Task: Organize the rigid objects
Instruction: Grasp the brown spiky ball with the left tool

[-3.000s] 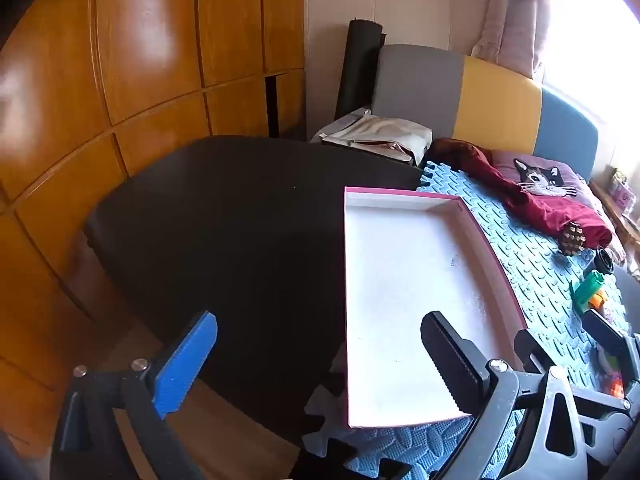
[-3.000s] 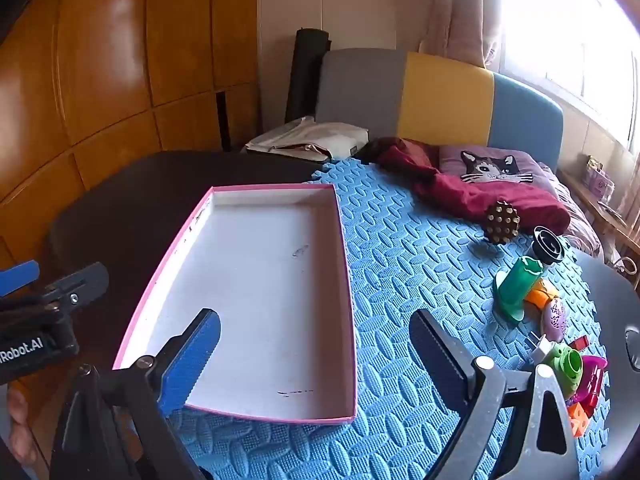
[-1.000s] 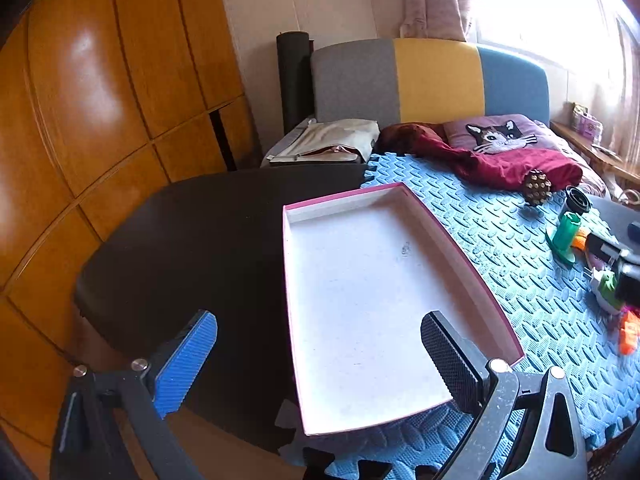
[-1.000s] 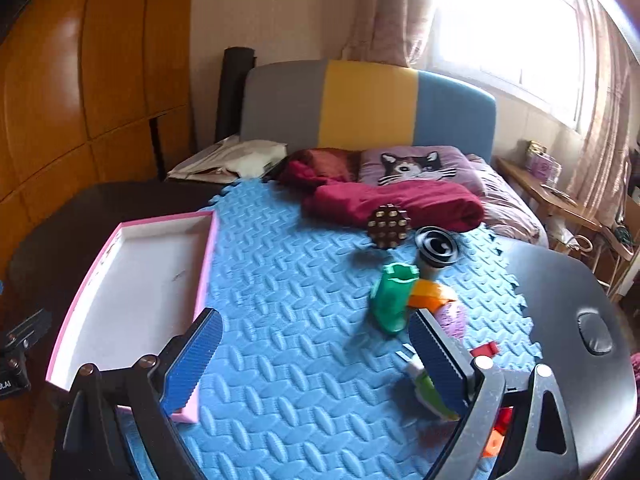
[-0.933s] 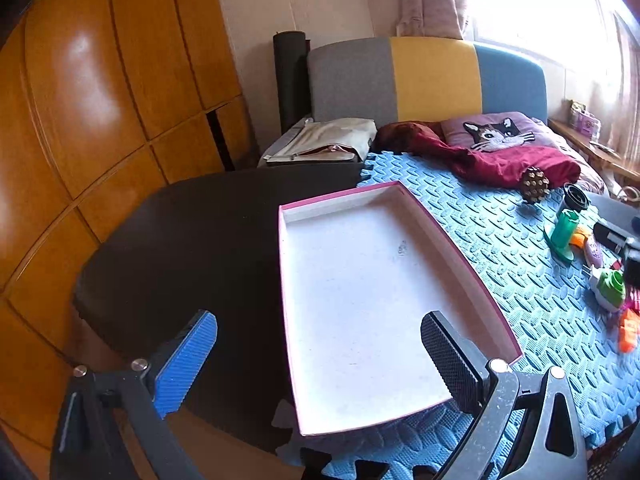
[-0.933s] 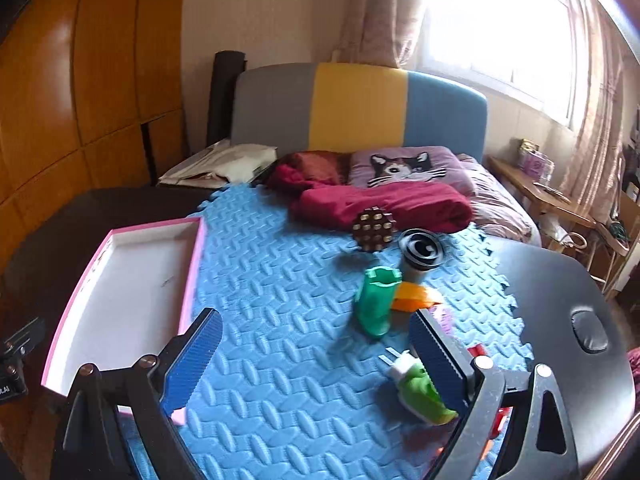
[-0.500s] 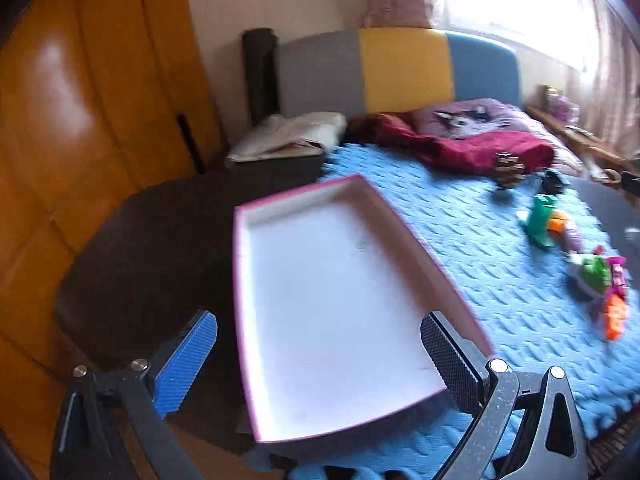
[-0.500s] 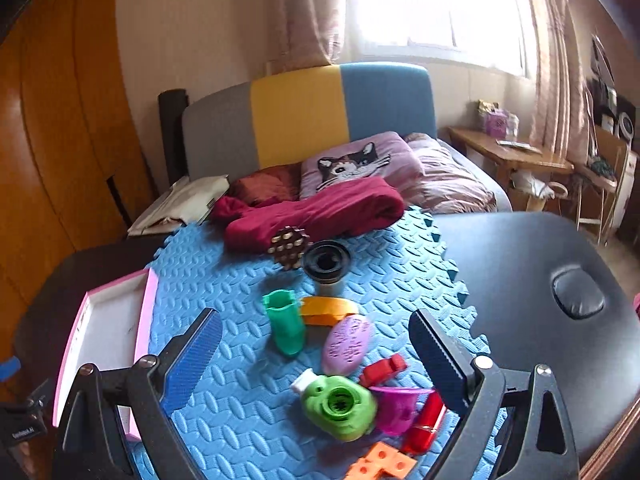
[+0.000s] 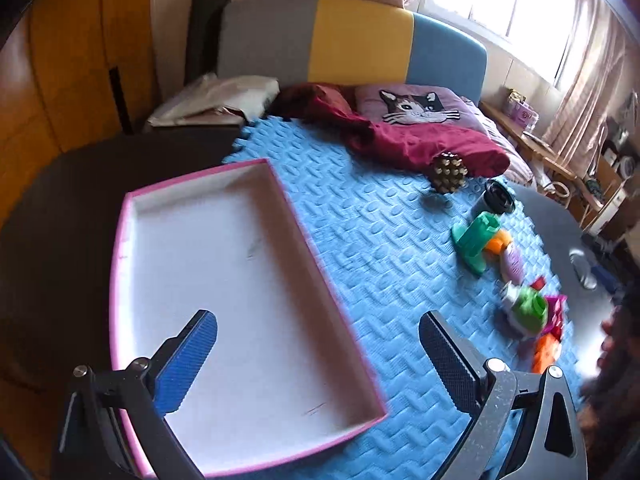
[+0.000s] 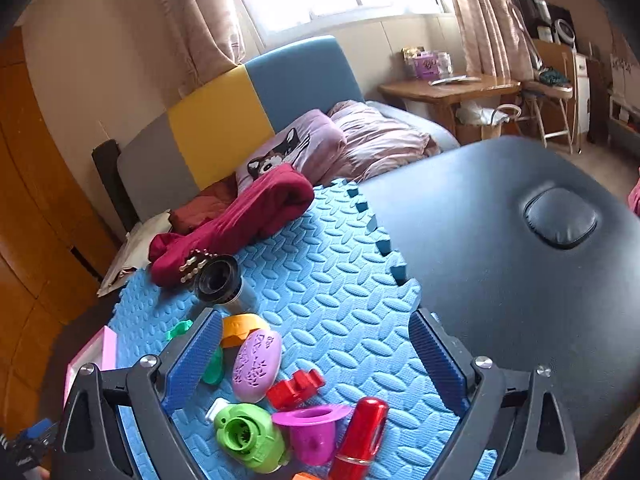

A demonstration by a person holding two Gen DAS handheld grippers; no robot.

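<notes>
Left wrist view: camera sits behind and above the left gripper (image 9: 318, 356), looking forward and down across the blue foam mat (image 9: 372, 248) toward the headboard (image 9: 352, 40). The pink-rimmed tray (image 9: 120, 248) lies close, under the fingers; the toy cluster sits farther off near the mat's right edge.

Right wrist view: camera sits behind the right gripper (image 10: 316, 354), low and close over the toy cluster at the mat's (image 10: 332, 280) right edge, tilted, facing the headboard (image 10: 224, 120) and window.

Shared ground: both views take in the mat, the red cloth (image 9: 420, 144) (image 10: 248, 216), the black cup (image 9: 498, 198) (image 10: 218, 280), the green toy (image 9: 528, 310) (image 10: 244, 438), and a tray corner (image 10: 96, 348).
</notes>
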